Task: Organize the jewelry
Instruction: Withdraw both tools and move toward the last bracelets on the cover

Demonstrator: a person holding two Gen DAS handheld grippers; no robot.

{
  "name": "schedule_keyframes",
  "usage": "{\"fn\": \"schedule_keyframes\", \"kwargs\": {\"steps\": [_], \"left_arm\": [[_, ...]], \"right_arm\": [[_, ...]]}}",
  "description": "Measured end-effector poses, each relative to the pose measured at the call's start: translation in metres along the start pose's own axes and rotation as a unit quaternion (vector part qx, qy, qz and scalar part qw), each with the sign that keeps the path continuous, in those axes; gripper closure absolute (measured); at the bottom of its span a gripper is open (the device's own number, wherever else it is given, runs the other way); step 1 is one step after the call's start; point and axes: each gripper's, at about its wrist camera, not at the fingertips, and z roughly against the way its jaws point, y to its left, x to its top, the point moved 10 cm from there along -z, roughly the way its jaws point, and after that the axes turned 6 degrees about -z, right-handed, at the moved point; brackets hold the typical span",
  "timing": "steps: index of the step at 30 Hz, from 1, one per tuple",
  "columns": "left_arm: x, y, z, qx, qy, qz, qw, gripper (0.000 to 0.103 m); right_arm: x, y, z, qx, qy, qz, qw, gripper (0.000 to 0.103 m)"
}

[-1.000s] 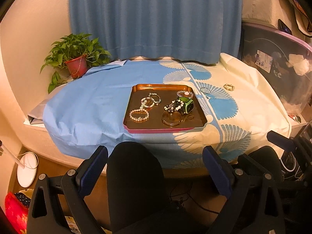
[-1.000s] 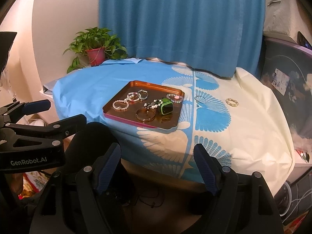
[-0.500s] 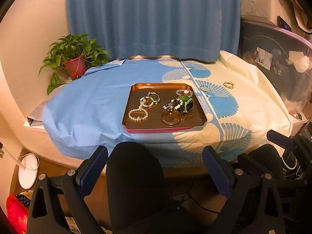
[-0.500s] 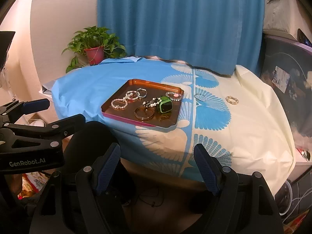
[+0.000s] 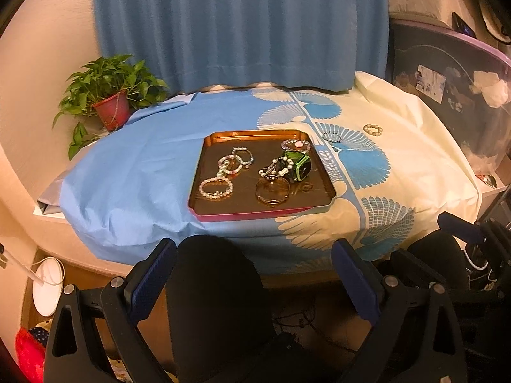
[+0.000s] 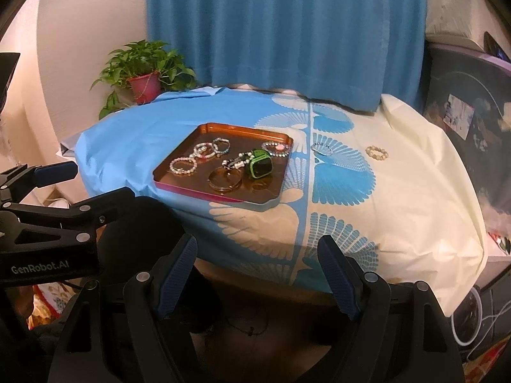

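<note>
**Mostly gathered: jewelry on the tray, two pieces out on the cloth**

Roughly centred on the cloth-covered table sits the copper-coloured tray, the landmark for everything else. Inside it, toward its left side, lie a pale bead bracelet near the front rim and two linked beaded bracelets just behind it. Toward the tray's right side a green watch rests against a black-and-white bead strand, with a pair of thin gold bangles in front of them and a pink-and-white bracelet near the back right corner.

Off the tray, just beyond its right rim, a small dark ring-shaped bracelet lies on the blue fan print, and farther right a cream bead bracelet lies on the pale part of the cloth, well apart from the tray.

Both grippers hang short of the table's near edge, in front of the tray. The left gripper has its fingers spread wide with nothing between them; the right gripper likewise stands apart and empty. A potted plant stands behind the tray to its left, before a blue curtain.
</note>
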Motion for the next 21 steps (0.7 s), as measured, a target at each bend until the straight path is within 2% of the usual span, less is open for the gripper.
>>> {"fn": "schedule_keyframes", "kwargs": {"steps": [5, 10, 16, 21], "left_arm": [[0.018, -0.01, -0.015, -0.012, 0.005, -0.006, 0.9999, 0.007], [0.05, -0.022, -0.033, -0.031, 0.004, -0.008, 0.9995, 0.007], [0.104, -0.04, -0.062, -0.046, -0.001, -0.022, 0.9987, 0.007], [0.151, -0.067, -0.09, -0.071, -0.006, -0.058, 0.9958, 0.007]], "right_arm": [[0.002, -0.021, -0.012, -0.01, 0.008, -0.02, 1.0, 0.025], [0.006, -0.052, -0.025, -0.026, 0.014, -0.05, 0.998, 0.025], [0.024, -0.109, -0.045, -0.061, 0.018, -0.082, 0.995, 0.025], [0.057, -0.174, -0.058, -0.098, 0.001, -0.117, 0.988, 0.025]]}}
